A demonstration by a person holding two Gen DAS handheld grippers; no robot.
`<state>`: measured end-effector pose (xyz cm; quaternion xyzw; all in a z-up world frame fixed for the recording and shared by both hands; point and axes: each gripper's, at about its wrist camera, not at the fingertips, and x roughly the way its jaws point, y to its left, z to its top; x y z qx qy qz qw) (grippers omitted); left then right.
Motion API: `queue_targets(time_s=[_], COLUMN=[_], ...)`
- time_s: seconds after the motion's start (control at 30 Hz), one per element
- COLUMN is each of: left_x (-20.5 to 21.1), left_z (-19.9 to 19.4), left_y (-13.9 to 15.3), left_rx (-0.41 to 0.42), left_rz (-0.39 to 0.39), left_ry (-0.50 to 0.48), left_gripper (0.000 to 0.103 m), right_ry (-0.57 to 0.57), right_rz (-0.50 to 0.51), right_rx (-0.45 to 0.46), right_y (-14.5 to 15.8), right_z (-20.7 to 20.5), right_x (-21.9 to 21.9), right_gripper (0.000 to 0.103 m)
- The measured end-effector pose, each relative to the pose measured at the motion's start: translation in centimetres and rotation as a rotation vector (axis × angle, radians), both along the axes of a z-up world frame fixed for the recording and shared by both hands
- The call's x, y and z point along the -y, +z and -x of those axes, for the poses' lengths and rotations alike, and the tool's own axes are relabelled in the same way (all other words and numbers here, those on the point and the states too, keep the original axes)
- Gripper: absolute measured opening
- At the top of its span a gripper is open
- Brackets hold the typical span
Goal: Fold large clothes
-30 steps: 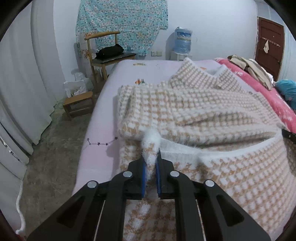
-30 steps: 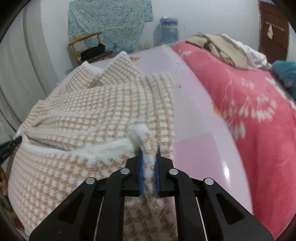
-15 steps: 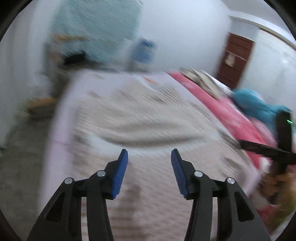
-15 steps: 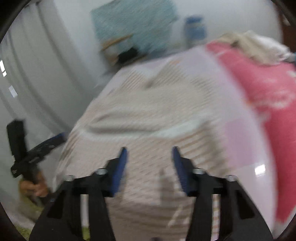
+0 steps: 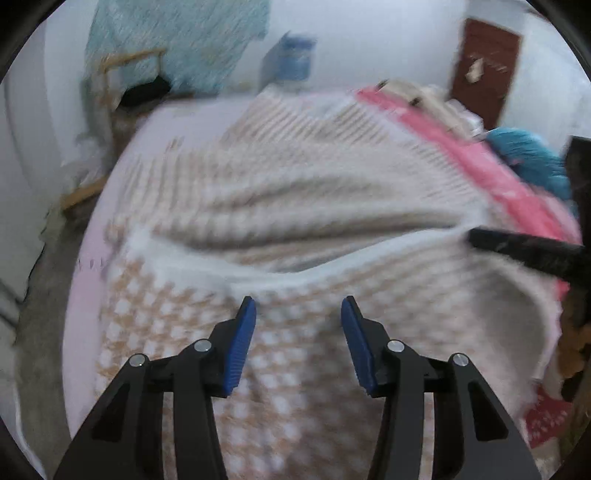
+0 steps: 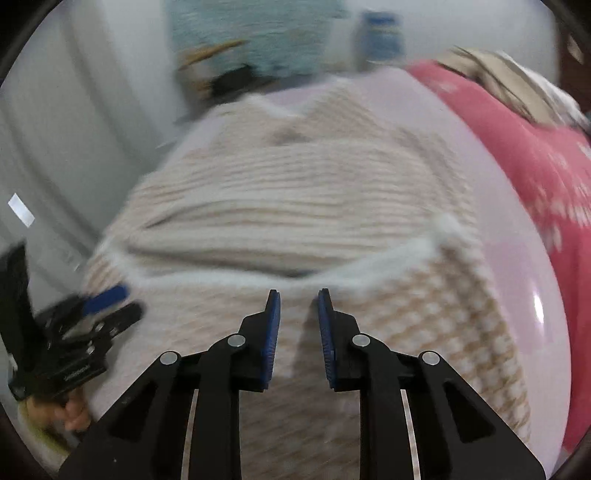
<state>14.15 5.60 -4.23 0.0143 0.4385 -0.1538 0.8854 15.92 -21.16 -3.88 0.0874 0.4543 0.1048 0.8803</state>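
A large beige-and-white houndstooth sweater (image 5: 295,206) lies folded over on the pale pink bed (image 5: 92,295), its white fuzzy hem running across the middle. My left gripper (image 5: 298,306) hovers just above the near part of the sweater, jaws wide open and empty. In the right wrist view the same sweater (image 6: 295,206) fills the bed, and my right gripper (image 6: 298,295) hangs over its near fold with a narrow gap; its jaws are closing with nothing between them. Each gripper shows in the other's view: the right gripper (image 5: 524,251) at the right edge, the left gripper (image 6: 110,306) at the left.
A pink quilt (image 6: 535,155) with a heap of clothes (image 6: 509,81) lies along the bed's right side. Behind the bed stand a wooden chair (image 5: 125,88), a water bottle (image 5: 288,59) and a patterned cloth (image 5: 177,33) on the wall. A brown door (image 5: 484,70) is at the back right.
Both grippers let go of the sweater's white hem and drew back from it. The right gripper's jaws opened wide, then narrowed; the left's stayed open. The views are blurred by motion.
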Motion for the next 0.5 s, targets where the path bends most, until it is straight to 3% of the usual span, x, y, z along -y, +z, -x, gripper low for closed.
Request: queue_targets(time_s=[0.03, 0.1, 0.27, 0.33, 0.4, 0.5], left_x=[-0.3, -0.3, -3.8, -6.0, -7.5, -8.0], left_z=[0.0, -0.1, 0.8, 0.3, -0.8, -0.2], left_y=[0.0, 0.3, 1.8, 1.2, -0.2, 0.6], left_rx=[0.027, 0.025, 0.061, 0.032, -0.019, -0.006], left_rz=[0.023, 0.017, 0.051, 0.067, 0.116, 0.129], left_ry=[0.001, -0.014, 0.068, 0.142, 0.171, 0.174], left_gripper=[0.047, 0.047, 0.047, 0.047, 0.043, 0.042], right_ry=[-0.015, -0.028, -0.144, -0.227, -0.24, -0.242], right_rz=[-0.019, -0.094, -0.033, -0.034, -0.144, -0.126], right_rx=[-0.025, -0.049, 0.031, 0.002, -0.009, -0.025], right_y=[-0.9, -1.8, 0.4, -0.9, -2.6, -1.3], right_z=[-0.6, -1.0, 0.7, 0.7, 0.6, 1.2], right_x=[0.6, 1.5, 4.3, 6.4, 8.3, 8.0], right_gripper=[0.002, 0.002, 0.008, 0.003, 0.001, 0.006])
